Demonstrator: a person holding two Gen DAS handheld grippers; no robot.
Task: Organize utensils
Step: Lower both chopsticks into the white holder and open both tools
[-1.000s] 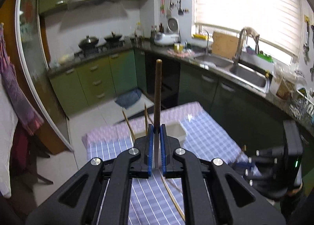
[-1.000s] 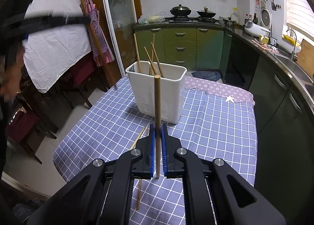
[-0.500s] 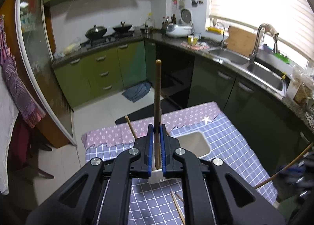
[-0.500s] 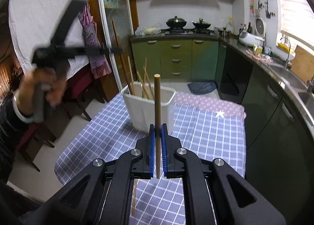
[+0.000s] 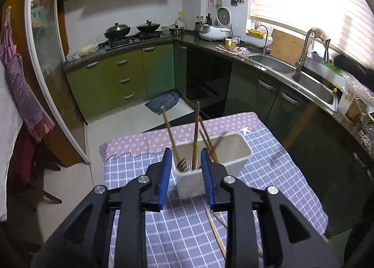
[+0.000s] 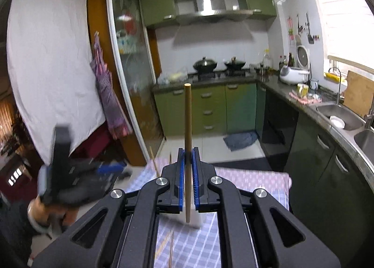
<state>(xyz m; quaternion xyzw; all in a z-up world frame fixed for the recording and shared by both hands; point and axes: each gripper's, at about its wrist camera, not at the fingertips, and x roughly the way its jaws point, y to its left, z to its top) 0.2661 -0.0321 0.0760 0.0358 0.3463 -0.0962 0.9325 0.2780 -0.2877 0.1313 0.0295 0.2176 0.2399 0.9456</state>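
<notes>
**Chopstick dropping into the bin**

The left gripper (image 5: 185, 172) is hanging just above the near end of the white bin (image 5: 236, 151) on the checked cloth (image 5: 289, 174); its jaws are opening, with nothing pressed between the pads. 3 or so chopsticks (image 5: 195, 132) are leaning upright inside the bin. More sticks (image 5: 216, 235) are lying on the cloth in front of the bin. The right gripper (image 6: 188, 176) is clamping 1 chopstick (image 6: 187, 113) upright, above the bin.
</notes>
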